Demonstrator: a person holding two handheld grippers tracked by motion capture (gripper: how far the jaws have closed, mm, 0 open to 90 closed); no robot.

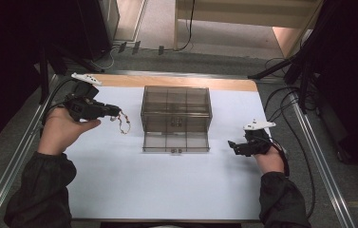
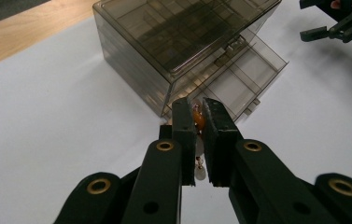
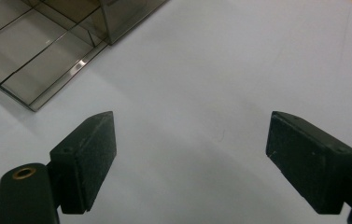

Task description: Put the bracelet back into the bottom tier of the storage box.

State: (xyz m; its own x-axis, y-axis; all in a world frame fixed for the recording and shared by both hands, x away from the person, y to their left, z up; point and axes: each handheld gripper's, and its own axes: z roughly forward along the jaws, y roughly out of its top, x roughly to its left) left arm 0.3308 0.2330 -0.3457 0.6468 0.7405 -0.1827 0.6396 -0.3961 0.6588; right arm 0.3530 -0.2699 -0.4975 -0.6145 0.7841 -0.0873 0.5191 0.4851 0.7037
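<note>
Beaded bracelet (image 1: 122, 121) — amber and pale beads on a thin chain, hanging from the left gripper (image 1: 115, 113) above the desk (image 1: 167, 185), left of the organizer box. In the left gripper view an orange bead (image 2: 199, 119) sits clamped between the two black jaws, with a pale bead and a small link just below it; jaws pressed in on the bracelet, only a narrow gap left.

Left gripper held above the white desk surface, aimed toward the box's near left corner, not touching it.

Smoked clear plastic organizer box (image 1: 176, 107) stands at desk centre, lid closed, divided into compartments. Its bottom drawer (image 1: 175, 142) is pulled out toward the person — three compartments across the front, as far as can be seen. Small dark items show inside the box near its front; too small to identify.

Right gripper (image 1: 234, 146) low over the desk, to the right of the drawer, near it but apart. Jaws spread wide, nothing between them — bare white desk beneath in the right gripper view, drawer corner at upper left.
</note>
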